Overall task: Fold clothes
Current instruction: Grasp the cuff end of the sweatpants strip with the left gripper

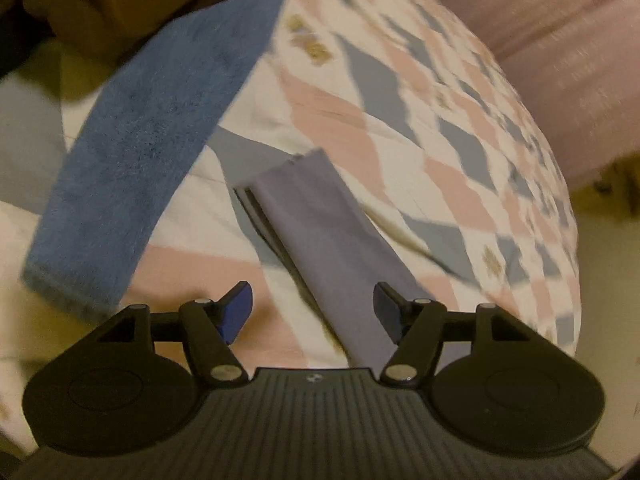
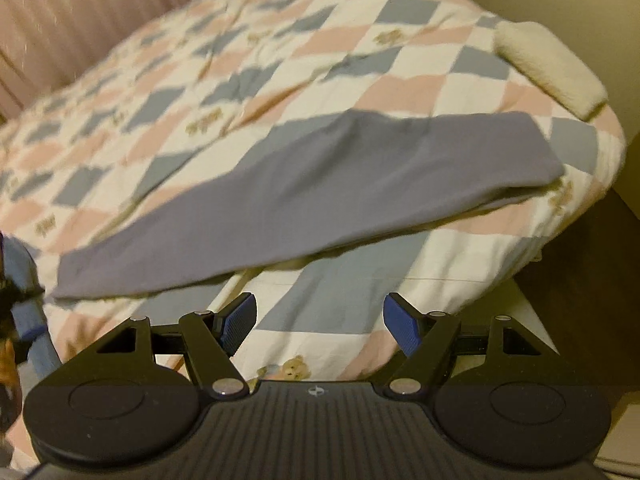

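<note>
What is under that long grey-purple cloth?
The grey-purple cloth lies on a checked quilt of pink, blue and white. Stacked folded edges show at its end. Whatever lies between the layers is covered.

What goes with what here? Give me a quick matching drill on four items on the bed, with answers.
Things:
1. blue towel
2. grey-purple garment
3. cream cloth
4. quilt

Descriptions:
A. pink, grey and white checks, covering the bed
B. folded into a long flat strip, lying across the bed
C. fluffy pale piece near the bed's far corner
D. thick terry band, lying on the checks left of the folded strip

Pairs: 1-D, 2-B, 3-C, 4-A
</note>
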A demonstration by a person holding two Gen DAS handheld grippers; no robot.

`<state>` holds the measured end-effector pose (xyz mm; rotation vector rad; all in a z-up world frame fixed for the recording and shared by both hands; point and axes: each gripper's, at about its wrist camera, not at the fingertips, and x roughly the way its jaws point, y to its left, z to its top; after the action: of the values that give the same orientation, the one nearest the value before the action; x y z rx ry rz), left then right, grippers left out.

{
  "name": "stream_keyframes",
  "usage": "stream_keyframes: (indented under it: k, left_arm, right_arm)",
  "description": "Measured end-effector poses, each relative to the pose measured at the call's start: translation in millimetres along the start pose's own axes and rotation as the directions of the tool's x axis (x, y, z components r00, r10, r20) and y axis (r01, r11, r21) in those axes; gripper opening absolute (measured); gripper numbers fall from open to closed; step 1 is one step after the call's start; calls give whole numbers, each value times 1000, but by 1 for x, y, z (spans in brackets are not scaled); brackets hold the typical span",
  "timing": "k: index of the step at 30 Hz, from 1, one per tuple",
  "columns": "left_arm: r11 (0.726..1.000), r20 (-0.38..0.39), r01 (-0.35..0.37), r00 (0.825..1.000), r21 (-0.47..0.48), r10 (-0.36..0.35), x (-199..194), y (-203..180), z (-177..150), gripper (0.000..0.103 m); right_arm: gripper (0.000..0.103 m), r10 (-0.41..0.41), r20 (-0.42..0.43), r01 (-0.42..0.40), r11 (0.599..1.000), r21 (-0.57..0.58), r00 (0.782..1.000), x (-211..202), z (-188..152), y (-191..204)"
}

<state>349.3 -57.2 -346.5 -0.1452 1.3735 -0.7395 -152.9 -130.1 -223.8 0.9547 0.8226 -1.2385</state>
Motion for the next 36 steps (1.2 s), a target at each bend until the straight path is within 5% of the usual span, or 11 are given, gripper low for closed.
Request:
stream_keyframes:
  k: [5,22,24,26,28,31,36]
  left_arm:
    - [992,-18,-6,1000,-129,4,45,25,28,61]
    - [990,-28,71,997,-118,-75,94,37,40,57]
    - [989,-19,82,996,-122,-85,97,37,40,46]
    - [990,-20,84,996,-117,-87,98,36,41,6]
    - [993,-4,95,995,-76,-95,92,25,39,6]
    - [985,19,116,993,125,-119,70,-19,28,6]
    - [911,27,166,981,377,-190,39,-108,-17,6]
  right_arm:
    - [78,-40,-53,36,997,-72,998,23,27,37]
    - [80,-97,-219,83,994,-75,971,85,47,76]
    - [80,-93,-227,77,994,-78,969,90,47,76]
    - [80,-84,-230,67,995,-79,970,92,47,73]
    - [79,-75,-231,58,995,-79,970,95,47,71]
    - [79,-50,-213,36,997,-69,976,95,54,61]
    - [79,-41,-185,37,999,-25,982,100,74,20]
